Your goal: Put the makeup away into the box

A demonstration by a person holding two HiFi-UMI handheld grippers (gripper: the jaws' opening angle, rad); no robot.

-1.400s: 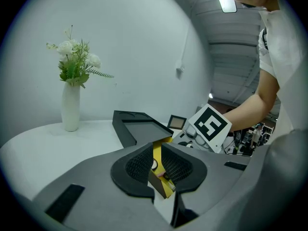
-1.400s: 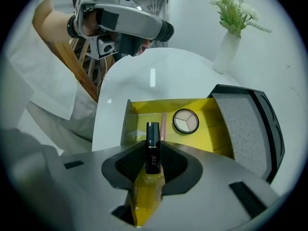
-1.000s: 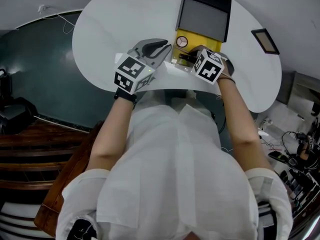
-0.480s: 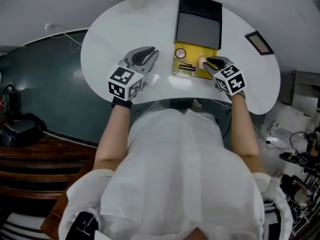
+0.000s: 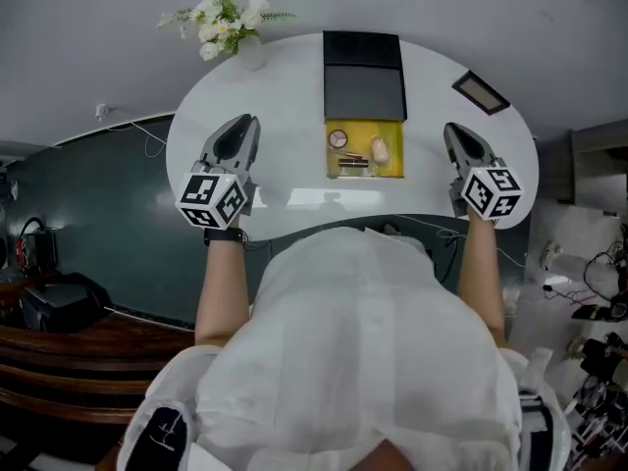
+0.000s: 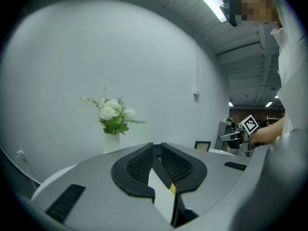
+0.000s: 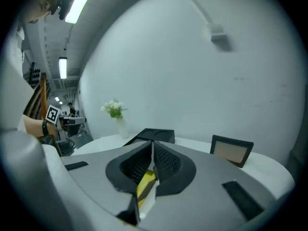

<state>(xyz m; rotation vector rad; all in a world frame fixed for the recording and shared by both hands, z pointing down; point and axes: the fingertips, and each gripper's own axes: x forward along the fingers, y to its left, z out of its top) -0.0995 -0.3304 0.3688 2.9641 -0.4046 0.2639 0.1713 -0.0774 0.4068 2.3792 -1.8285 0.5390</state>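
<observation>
Readable text: none in any view.
Left claw cube point(image 5: 211, 200): black-and-white square patterns, no letters or numbers.
Right claw cube point(image 5: 491, 192): likewise.

Staged indoor recording space, more lab than home. A white rounded surface point(image 5: 285, 116) stands against a bare pale wall point(image 6: 96, 57), dressed with a white vase of white flowers point(image 5: 224, 23) and a small dark picture frame point(image 5: 480, 92). Long strip ceiling lights point(image 7: 79, 1) and tangled cables and gear point(image 5: 587, 310) lie beyond.
</observation>
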